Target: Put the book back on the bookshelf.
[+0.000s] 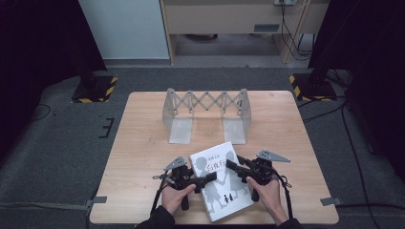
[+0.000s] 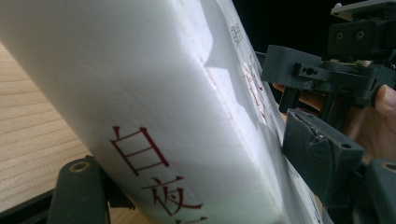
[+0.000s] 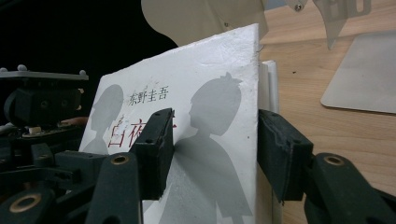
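Left claw and right claw each clamp white book from opposite edges, near front of surface. Grip done; placing into empty metal rack behind likely remains.

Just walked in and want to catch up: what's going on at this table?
A person at a wooden table is handling a white book with two hand-held tools. The left claw and the right claw each clamp the book from opposite sides, one jaw on the cover and one underneath. The book looks tilted up off the table near the front edge. Farther back stands an expandable metal book rack, with nothing in it yet.
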